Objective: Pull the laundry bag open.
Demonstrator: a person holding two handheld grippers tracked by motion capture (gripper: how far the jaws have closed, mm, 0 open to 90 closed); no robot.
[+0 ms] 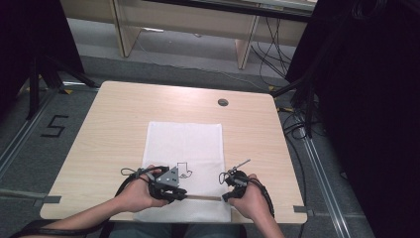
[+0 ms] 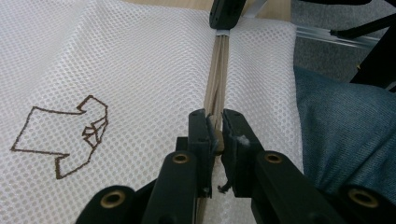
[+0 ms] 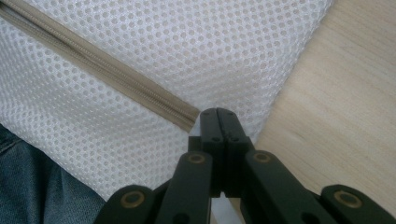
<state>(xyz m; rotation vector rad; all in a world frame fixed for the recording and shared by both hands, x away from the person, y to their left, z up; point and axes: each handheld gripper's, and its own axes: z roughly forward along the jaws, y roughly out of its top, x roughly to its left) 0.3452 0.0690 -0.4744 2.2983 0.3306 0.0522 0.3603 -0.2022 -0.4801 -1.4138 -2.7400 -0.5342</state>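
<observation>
a pale wooden table (image 1: pixel 114 124) stands on a grey floor with dark stands to either side, and a white mesh laundry bag (image 1: pixel 185 144) lies flat along its near middle, its lower edge hanging just over the table's front towards the person's lap. a small brown outline drawing (image 1: pixel 184 170) is printed on the mesh near the left hand. a beige zipper (image 1: pixel 203 197) runs across the bag close to that near edge, and both hands sit at it, probably so one can anchor the bag while the other draws the slider along.

the left gripper (image 1: pixel 182 195) is nearly pressed together, its jaws pinching what looks like the zipper pull (image 2: pixel 216 135) at the left end of the zipper. the right gripper (image 1: pixel 225 197) is clamped fully together on the mesh at the zipper's right end (image 3: pixel 189 119), beside the bag's edge and bare wood, seemingly holding the bag taut.
</observation>
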